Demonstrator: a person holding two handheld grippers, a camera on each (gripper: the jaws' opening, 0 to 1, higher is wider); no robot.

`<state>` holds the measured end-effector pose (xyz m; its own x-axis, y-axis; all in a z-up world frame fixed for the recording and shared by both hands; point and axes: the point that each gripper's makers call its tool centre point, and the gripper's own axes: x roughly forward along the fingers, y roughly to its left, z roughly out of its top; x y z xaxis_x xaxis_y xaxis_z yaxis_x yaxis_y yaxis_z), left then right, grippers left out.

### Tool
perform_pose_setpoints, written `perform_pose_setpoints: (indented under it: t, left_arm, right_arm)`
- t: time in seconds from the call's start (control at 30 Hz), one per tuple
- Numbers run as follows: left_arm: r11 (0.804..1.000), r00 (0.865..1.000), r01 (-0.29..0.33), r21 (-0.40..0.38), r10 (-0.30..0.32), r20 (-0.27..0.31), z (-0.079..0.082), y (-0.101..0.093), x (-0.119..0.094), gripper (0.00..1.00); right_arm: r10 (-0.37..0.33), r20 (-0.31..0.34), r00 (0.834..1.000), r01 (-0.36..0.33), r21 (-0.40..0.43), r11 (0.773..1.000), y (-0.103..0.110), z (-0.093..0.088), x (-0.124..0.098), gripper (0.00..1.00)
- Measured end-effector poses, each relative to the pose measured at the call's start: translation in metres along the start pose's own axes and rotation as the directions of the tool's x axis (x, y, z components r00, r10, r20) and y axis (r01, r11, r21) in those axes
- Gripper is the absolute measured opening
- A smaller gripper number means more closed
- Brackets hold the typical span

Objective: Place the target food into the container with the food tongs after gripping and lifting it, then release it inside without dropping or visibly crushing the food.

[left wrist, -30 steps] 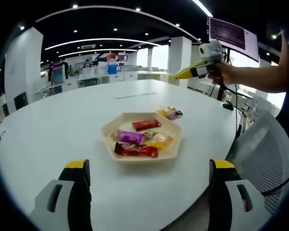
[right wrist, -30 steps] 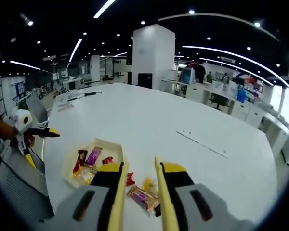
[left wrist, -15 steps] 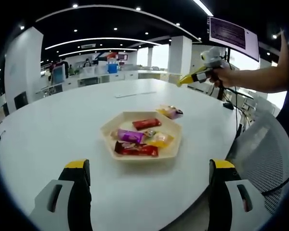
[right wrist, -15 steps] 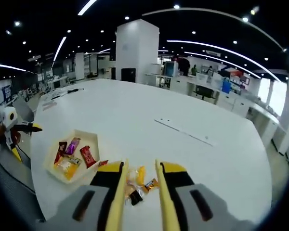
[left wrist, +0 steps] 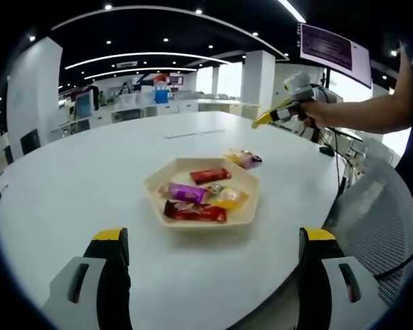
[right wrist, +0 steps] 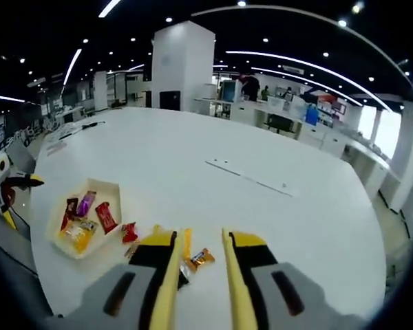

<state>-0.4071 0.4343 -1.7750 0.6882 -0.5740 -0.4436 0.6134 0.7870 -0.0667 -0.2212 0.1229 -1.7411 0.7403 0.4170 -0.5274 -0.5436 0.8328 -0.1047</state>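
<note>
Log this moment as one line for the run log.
left tongs: open, empty | right tongs: narrow gap, empty, raised | tray: several snacks | loose snacks: on table

The table (left wrist: pixel 76 179) is showing plain white, and the tray (left wrist: pixel 155 187) on it is looking pale cream. Inside the tray, a red wrapper (left wrist: pixel 210 174), a purple wrapper (left wrist: pixel 184 192), a yellow wrapper (left wrist: pixel 228 200) and a dark red wrapper (left wrist: pixel 195 212) are lying; beside it a pink and yellow packet (left wrist: pixel 242 159) is showing. The left gripper (left wrist: pixel 210 240) is wearing black jaws with yellow tips; the right gripper (right wrist: pixel 197 258) is showing yellow jaws on grey, with an orange candy (right wrist: pixel 201 258) between them
</note>
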Motion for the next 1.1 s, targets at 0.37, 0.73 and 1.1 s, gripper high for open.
perform_pose_setpoints:
  t: [0.37, 0.73, 1.1]
  left_arm:
    - [1.000, 1.000, -0.004, -0.006, 0.004, -0.011, -0.002, 0.001, 0.000, 1.00]
    - [1.000, 1.000, -0.006, -0.006, 0.006, -0.024, -0.005, 0.001, 0.001, 1.00]
    - [1.000, 1.000, 0.003, -0.006, -0.003, -0.031, -0.007, -0.001, 0.002, 1.00]
  right_arm:
    - [-0.037, -0.049, 0.998, 0.039, 0.055, 0.998, -0.002, -0.031, 0.027, 0.29]
    - [-0.093, -0.094, 0.991, 0.102, 0.093, 0.990, -0.005, -0.050, 0.040, 0.29]
    - [-0.090, -0.131, 0.987, 0.099, 0.065, 0.993, -0.005, -0.063, 0.044, 0.29]
